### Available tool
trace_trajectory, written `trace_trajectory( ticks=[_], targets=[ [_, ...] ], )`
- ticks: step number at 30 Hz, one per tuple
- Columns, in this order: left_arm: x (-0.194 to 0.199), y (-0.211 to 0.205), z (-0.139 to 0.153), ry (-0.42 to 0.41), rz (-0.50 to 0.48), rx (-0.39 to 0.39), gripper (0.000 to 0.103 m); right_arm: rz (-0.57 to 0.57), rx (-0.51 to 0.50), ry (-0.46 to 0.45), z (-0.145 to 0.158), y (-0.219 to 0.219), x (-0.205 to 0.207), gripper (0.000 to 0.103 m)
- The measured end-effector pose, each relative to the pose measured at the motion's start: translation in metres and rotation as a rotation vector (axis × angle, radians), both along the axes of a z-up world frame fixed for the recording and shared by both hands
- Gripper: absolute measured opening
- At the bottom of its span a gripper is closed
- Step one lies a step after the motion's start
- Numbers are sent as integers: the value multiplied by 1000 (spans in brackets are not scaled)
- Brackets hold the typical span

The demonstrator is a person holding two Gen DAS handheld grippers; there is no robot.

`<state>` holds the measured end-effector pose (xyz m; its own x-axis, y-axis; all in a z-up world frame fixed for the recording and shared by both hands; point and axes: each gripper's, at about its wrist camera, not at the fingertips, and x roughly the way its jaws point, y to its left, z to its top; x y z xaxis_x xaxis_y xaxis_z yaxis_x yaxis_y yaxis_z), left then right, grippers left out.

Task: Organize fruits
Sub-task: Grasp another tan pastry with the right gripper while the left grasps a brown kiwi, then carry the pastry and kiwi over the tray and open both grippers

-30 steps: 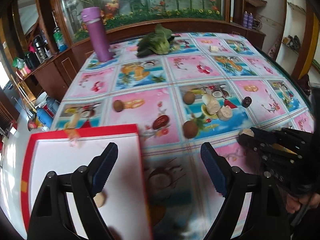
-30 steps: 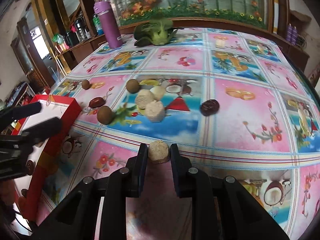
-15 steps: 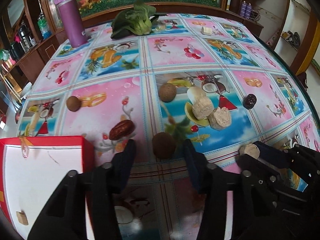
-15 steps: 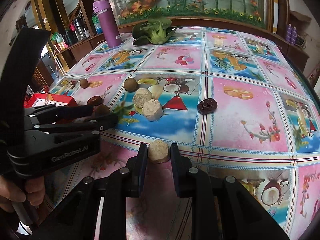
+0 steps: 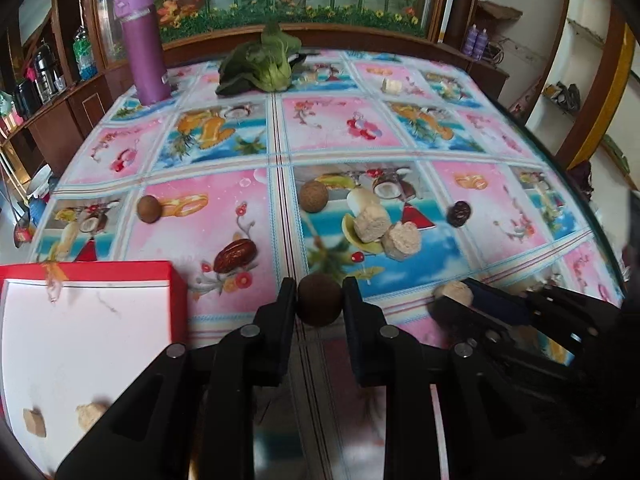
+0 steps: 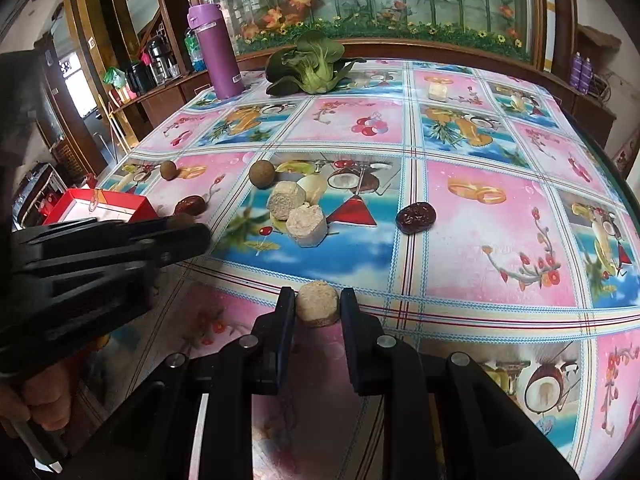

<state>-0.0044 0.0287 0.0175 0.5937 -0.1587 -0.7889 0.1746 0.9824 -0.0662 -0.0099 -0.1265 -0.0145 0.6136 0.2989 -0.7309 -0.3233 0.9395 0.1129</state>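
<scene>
My left gripper (image 5: 319,294) is shut on a round brown fruit (image 5: 319,305) just above the tablecloth, right of the red box (image 5: 88,271). The box's white inside holds two small beige pieces (image 5: 90,416). My right gripper (image 6: 318,300) is shut on a beige round puck (image 6: 318,308) near the table's front edge. In the left wrist view the right gripper (image 5: 454,295) sits close on the right. Loose on the cloth lie a red date (image 5: 235,255), two brown balls (image 5: 314,196), two beige pucks (image 5: 402,240) and a dark date (image 6: 416,217).
A purple bottle (image 5: 142,44) and a green leafy vegetable (image 5: 260,68) stand at the far side of the table. A small pale cube (image 6: 437,91) lies far right. A hand (image 6: 44,404) holds the left gripper's handle. Wooden cabinets ring the table.
My left gripper moved from over the red box to the right, then closed on the brown fruit. My right gripper kept its hold on the beige puck and barely moved.
</scene>
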Motion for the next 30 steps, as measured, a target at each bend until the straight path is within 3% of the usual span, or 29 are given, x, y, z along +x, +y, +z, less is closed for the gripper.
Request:
trace_trajectory(
  ticks=[4,10,14,25,30],
  targets=[
    [-32,14,22,-57,11,-26,25,5,16,-41,5,2,-5,22],
    [-78,40,43,-146,72,15,25,3,60,-108,14,3,-12,22],
    [-96,64,51,-183,143,36,25,21,90,-97,18,15,-19,22],
    [-125,122,54,-252,300,92,25,194,153,-141,53,111,-66,22],
    [-134,143,51,-265,349,106,25,243,133,-140,55,144,-79,22]
  ],
)
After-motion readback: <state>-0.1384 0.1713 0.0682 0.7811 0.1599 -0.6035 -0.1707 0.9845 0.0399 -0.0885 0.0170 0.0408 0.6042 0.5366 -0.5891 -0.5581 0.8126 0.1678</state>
